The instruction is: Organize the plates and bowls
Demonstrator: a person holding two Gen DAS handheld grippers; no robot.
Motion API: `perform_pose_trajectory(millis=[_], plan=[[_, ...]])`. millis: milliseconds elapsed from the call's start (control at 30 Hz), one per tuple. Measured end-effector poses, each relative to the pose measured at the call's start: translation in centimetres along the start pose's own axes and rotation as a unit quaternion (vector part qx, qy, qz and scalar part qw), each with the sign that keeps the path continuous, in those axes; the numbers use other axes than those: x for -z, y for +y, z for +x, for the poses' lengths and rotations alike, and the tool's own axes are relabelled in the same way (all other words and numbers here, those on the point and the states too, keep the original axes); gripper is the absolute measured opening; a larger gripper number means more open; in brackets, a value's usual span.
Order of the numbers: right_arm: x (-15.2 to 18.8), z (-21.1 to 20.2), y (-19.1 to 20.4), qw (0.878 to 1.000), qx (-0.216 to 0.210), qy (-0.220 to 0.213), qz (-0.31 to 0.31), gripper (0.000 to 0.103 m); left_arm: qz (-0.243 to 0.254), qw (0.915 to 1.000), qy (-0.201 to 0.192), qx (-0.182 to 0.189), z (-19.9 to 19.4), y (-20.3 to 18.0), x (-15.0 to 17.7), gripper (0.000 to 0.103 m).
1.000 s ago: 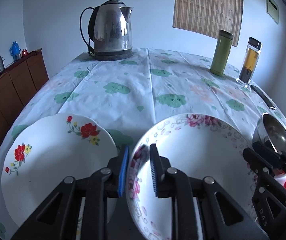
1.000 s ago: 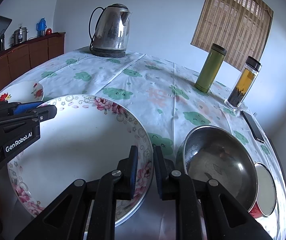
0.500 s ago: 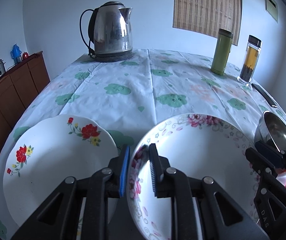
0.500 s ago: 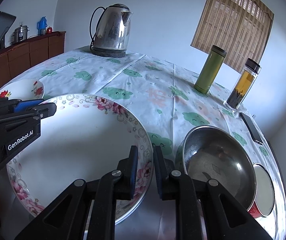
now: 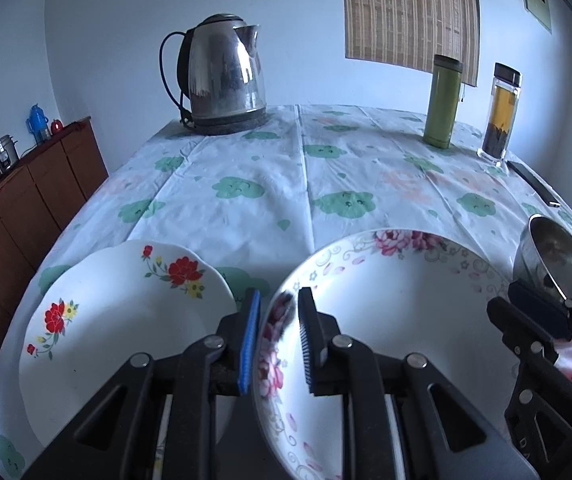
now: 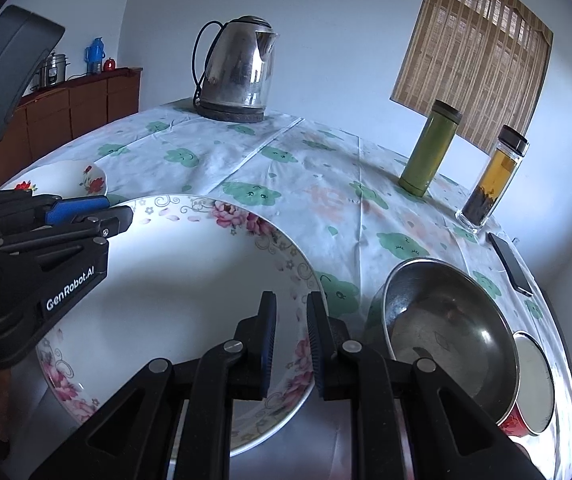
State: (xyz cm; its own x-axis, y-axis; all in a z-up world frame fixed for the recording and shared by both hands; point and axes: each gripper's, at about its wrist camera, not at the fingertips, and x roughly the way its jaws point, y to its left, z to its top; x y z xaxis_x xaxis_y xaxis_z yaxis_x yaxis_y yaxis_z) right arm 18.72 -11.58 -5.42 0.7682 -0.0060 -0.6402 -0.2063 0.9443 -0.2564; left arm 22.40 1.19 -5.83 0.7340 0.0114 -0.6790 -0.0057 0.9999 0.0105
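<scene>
Pink-flowered plate (image 5: 398,320) between both clamped grippers

Almost no change — kettle (image 5: 224,76) sits a touch lower in the left wrist view, nothing else shifted.

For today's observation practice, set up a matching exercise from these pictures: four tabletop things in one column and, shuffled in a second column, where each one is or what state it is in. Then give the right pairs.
Things
1. kettle
2. pink-flowered plate
3. steel bowl
4. red-flowered plate

Places or states
A. gripped at its rim by both grippers
B. near left of the table, untouched
C. far end of the table
D. right of the gripped plate

Pairs: 1-C, 2-A, 3-D, 4-B
</scene>
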Motion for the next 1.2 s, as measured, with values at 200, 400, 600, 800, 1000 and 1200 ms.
perform_pose_trajectory(millis=[200, 400, 600, 800, 1000, 1200], plan=[[0.0, -0.2, 0.1, 1.000, 0.002, -0.007, -0.002, 0.017, 0.001, 1.0000, -0.001, 0.002, 0.0, 0.0, -0.1, 0.024], [0.0, -0.2, 0.1, 1.000, 0.003, -0.011, -0.001, 0.017, 0.008, 0.9999, -0.007, -0.001, -0.2, -0.2, -0.1, 0.031], [-0.1, -0.3, -0.3, 1.000, 0.001, -0.024, 0.010, 0.018, 0.008, 0.9996, -0.022, -0.015, -0.9, -0.4, 0.1, 0.081], [-0.3, -1.5, -0.6, 0.998, 0.013, -0.064, 0.019, 0.064, 0.019, 0.9975, -0.057, -0.037, -2.0, -0.4, -0.1, 0.095], [-0.6, -1.5, -0.6, 0.997, 0.010, -0.070, 0.022, 0.065, 0.014, 0.9971, -0.063, -0.040, -2.2, -0.1, -0.1, 0.096], [-0.5, -2.2, -0.6, 0.996, 0.004, -0.083, 0.024, 0.065, 0.001, 0.9977, -0.056, -0.037, -2.0, 0.4, 0.0, 0.096]])
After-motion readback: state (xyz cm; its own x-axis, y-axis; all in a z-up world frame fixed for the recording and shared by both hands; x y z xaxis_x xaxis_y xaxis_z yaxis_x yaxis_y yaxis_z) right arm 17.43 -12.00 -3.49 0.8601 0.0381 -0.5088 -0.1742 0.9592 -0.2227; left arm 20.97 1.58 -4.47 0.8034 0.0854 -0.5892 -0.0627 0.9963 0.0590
